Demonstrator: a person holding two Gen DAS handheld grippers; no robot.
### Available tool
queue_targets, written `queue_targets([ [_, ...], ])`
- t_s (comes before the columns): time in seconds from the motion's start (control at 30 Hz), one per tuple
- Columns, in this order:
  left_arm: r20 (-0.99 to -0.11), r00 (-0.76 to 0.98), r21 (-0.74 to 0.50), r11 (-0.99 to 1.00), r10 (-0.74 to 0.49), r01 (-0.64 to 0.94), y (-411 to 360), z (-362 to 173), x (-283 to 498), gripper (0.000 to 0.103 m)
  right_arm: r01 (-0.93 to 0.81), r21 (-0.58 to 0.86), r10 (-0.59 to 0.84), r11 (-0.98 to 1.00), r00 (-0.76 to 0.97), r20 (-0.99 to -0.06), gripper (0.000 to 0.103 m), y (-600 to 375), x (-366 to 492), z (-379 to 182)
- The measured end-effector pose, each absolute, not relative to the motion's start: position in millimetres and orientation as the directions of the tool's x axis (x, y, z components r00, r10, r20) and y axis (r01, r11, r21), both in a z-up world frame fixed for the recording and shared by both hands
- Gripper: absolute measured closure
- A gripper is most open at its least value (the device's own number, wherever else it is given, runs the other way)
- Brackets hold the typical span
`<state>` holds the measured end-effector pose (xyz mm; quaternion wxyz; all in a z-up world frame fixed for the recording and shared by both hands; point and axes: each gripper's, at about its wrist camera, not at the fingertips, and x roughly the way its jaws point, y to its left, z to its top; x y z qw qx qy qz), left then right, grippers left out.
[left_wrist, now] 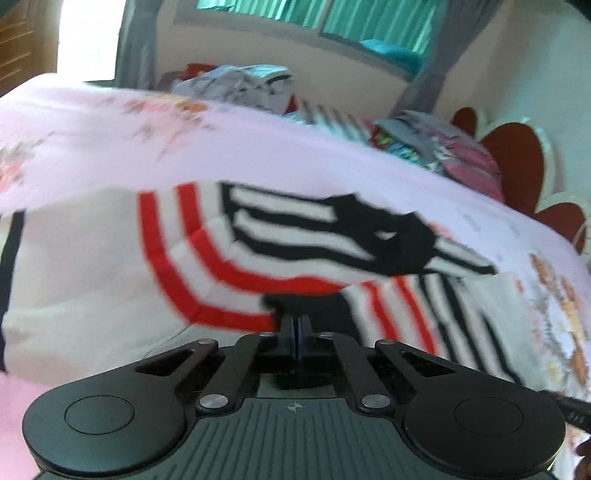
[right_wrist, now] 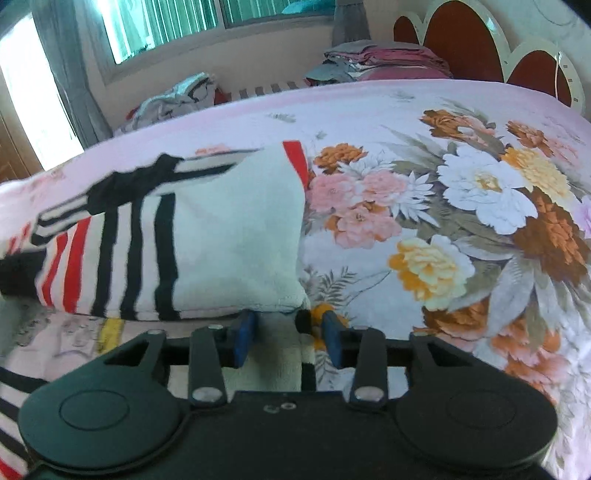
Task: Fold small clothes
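A small white garment (left_wrist: 92,251) with red and black stripes lies on the pink floral bedspread (left_wrist: 258,147). My left gripper (left_wrist: 295,325) is shut, its fingers pressed together on the garment's striped edge, which is lifted and blurred above it. In the right wrist view the same garment (right_wrist: 229,229) is folded over with its white part up. My right gripper (right_wrist: 288,325) is open, its blue pads either side of the garment's white corner, which lies between them.
The bedspread (right_wrist: 443,258) spreads to the right with a large flower print. Piles of clothes (left_wrist: 240,85) (right_wrist: 369,59) sit at the far edge of the bed. A red and white headboard (right_wrist: 480,40) stands behind, with a curtained window (right_wrist: 166,22) beyond.
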<state>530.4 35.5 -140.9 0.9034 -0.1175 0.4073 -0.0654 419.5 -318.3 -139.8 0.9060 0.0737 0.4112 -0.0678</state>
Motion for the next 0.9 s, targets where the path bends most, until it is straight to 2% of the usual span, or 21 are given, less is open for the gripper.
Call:
queue_targets([
  [0.13, -0.736, 0.64, -0.29, 0.957, -0.223, 0.0, 44, -161, 528, 0.102, 0.161, 0.066, -0.055, 0.985, 0.647, -0.761, 0.081, -319, 413, -136],
  [0.17, -0.731, 0.643, -0.294, 0.956, -0.228, 0.004, 43, -161, 528, 0.102, 0.144, 0.073, -0.038, 0.987, 0.644, -0.764, 0.078, -321, 410, -132],
  [0.23, -0.719, 0.659, -0.298, 0.955, -0.219, -0.007, 43, -158, 527, 0.098, 0.125, 0.075, -0.031, 0.989, 0.684, -0.729, 0.064, -328, 404, -118],
  [0.27, -0.711, 0.666, -0.305, 0.952, -0.225, -0.005, 44, -157, 527, 0.073, 0.124, 0.071, -0.038, 0.99, 0.71, -0.703, 0.051, -331, 399, -109],
  [0.3, -0.698, 0.678, -0.315, 0.949, -0.23, -0.001, 45, -156, 528, 0.037, 0.126, 0.076, -0.04, 0.989, 0.726, -0.686, 0.049, -335, 398, -103],
  [0.33, -0.683, 0.695, -0.311, 0.95, -0.224, 0.0, 45, -154, 528, 0.028, 0.128, 0.089, -0.036, 0.988, 0.739, -0.673, 0.049, -341, 401, -98],
  [0.37, -0.678, 0.703, -0.295, 0.955, -0.215, 0.007, 43, -154, 530, 0.028, 0.134, 0.103, -0.032, 0.986, 0.747, -0.664, 0.049, -347, 407, -94],
  [0.43, -0.698, 0.677, -0.292, 0.956, -0.233, 0.028, 37, -158, 541, 0.028, 0.145, 0.142, -0.017, 0.979, 0.754, -0.657, 0.052, -359, 427, -91],
  [0.47, -0.704, 0.668, -0.298, 0.954, -0.241, 0.029, 36, -161, 546, 0.03, 0.146, 0.175, 0.003, 0.974, 0.758, -0.653, 0.056, -366, 441, -90],
  [0.53, -0.716, 0.663, -0.265, 0.964, -0.218, 0.031, 31, -164, 554, 0.05, 0.146, 0.222, 0.031, 0.964, 0.77, -0.637, 0.06, -377, 468, -92],
  [0.57, -0.719, 0.663, -0.249, 0.968, -0.209, 0.035, 29, -164, 557, 0.083, 0.143, 0.236, 0.041, 0.961, 0.771, -0.635, 0.06, -383, 483, -96],
  [0.6, -0.721, 0.655, -0.265, 0.963, -0.227, 0.041, 29, -165, 559, 0.1, 0.143, 0.252, 0.053, 0.957, 0.768, -0.638, 0.06, -388, 498, -101],
  [0.63, -0.717, 0.649, -0.297, 0.954, -0.252, 0.042, 30, -167, 561, 0.1, 0.141, 0.28, 0.076, 0.95, 0.763, -0.642, 0.06, -393, 512, -107],
  [0.8, -0.66, 0.715, -0.276, 0.96, -0.231, 0.056, 28, -158, 542, 0.1, 0.143, 0.426, 0.2, 0.893, 0.723, -0.661, 0.06, -415, 558, -136],
  [0.83, -0.65, 0.727, -0.269, 0.962, -0.222, 0.053, 30, -156, 538, 0.1, 0.121, 0.45, 0.237, 0.885, 0.714, -0.659, 0.066, -416, 562, -139],
  [0.87, -0.651, 0.731, -0.258, 0.965, -0.204, 0.04, 31, -156, 535, 0.1, 0.107, 0.404, 0.214, 0.908, 0.712, -0.669, 0.096, -412, 565, -140],
  [0.9, -0.666, 0.721, -0.251, 0.968, -0.192, 0.025, 33, -159, 536, 0.1, 0.116, 0.324, 0.15, 0.939, 0.71, -0.688, 0.094, -406, 565, -141],
])
